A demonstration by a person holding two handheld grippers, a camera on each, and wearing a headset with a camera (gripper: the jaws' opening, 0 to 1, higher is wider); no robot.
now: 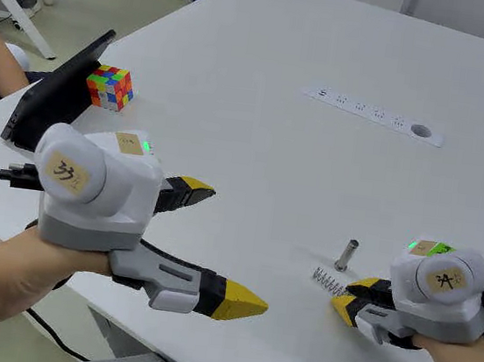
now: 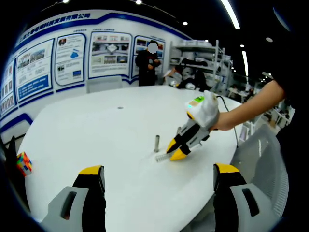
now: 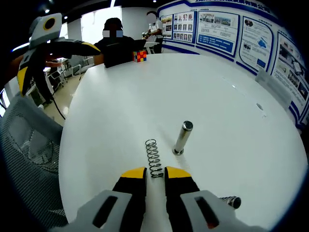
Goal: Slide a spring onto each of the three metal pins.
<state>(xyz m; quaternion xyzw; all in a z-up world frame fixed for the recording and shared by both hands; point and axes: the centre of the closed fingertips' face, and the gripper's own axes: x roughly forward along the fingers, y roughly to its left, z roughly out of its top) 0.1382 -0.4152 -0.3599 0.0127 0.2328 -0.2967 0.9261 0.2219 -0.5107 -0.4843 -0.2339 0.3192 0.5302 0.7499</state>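
My right gripper (image 1: 347,297) sits low at 4 o'clock in the head view. Its jaws are drawn to a narrow gap with the near end of the spring (image 3: 153,157) between the tips. I cannot tell whether they pinch it or merely flank it. The spring lies flat on the table (image 1: 262,86). The pin (image 3: 182,137) stands upright just beside it, at 1 o'clock from the coil, not touching.

My left gripper (image 1: 235,248) hangs at 8 o'clock, close to the table's near edge, jaws spread wide with nothing between them.

Bare white tabletop runs from the pin toward 12 o'clock as far as the power strip (image 1: 374,115). The cube (image 1: 110,87) and a dark tablet (image 1: 58,92) stand well apart from the work, at 10 o'clock by the left edge.

In the right gripper view a small coiled piece (image 3: 231,202) at 4 o'clock is half hidden behind my jaw, too cut off to identify. I make out one pin.
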